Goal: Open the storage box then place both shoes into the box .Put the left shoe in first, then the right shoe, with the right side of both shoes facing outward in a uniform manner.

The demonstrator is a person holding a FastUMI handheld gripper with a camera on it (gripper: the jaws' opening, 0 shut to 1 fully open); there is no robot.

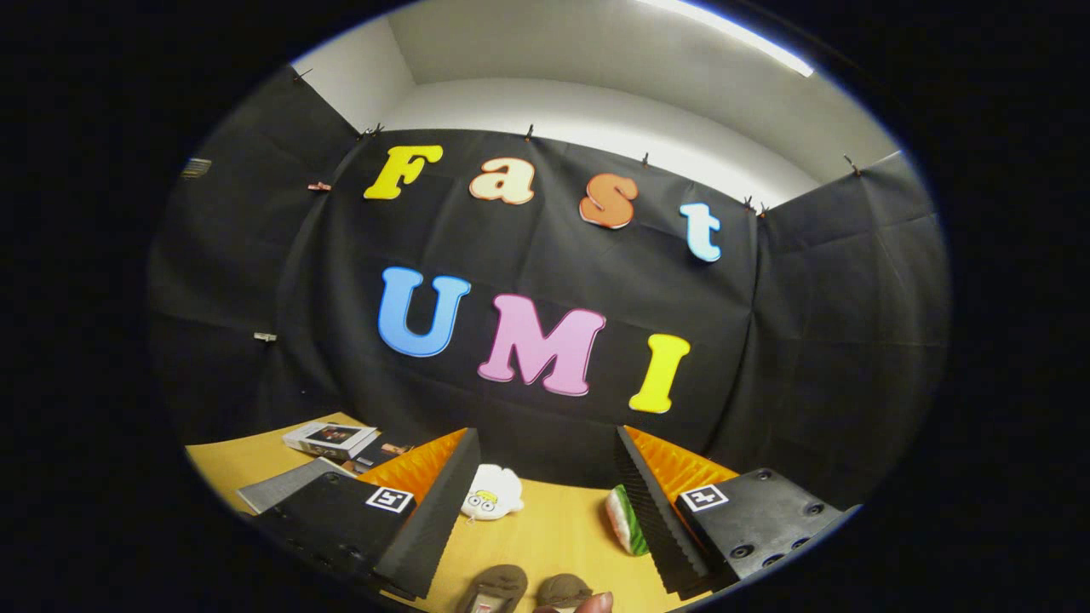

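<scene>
The gripper (545,511) is seen with its two fingers spread wide apart and nothing held between them; each finger is faced with dark ribbed padding (438,519) on the inside and orange backing on the outside, and each black mount carries a square black-and-white marker (390,499). A wooden tabletop (553,536) is seen between and beyond the fingers. The two brown shoes (494,587) are located at six o'clock, low between the fingers and close to the camera, lying side by side on the table and cut off by the lower limit of the view; which is the left and which the right cannot be told. A fingertip (596,604) of a person is noted just at the toe of the shoe toward five o'clock; whether it touches cannot be told. A small white plush toy (492,494) with eyes is recorded at eleven o'clock of the shoes, just beside the inner face of the left finger. A watermelon-slice object (626,521), red with a green rind, is recorded at one o'clock of the shoes, against the inner face of the right finger. Flat printed boxes (330,438) and a grey sheet (285,484) are listed at ten o'clock, outside the left finger, well apart from the shoes.
</scene>
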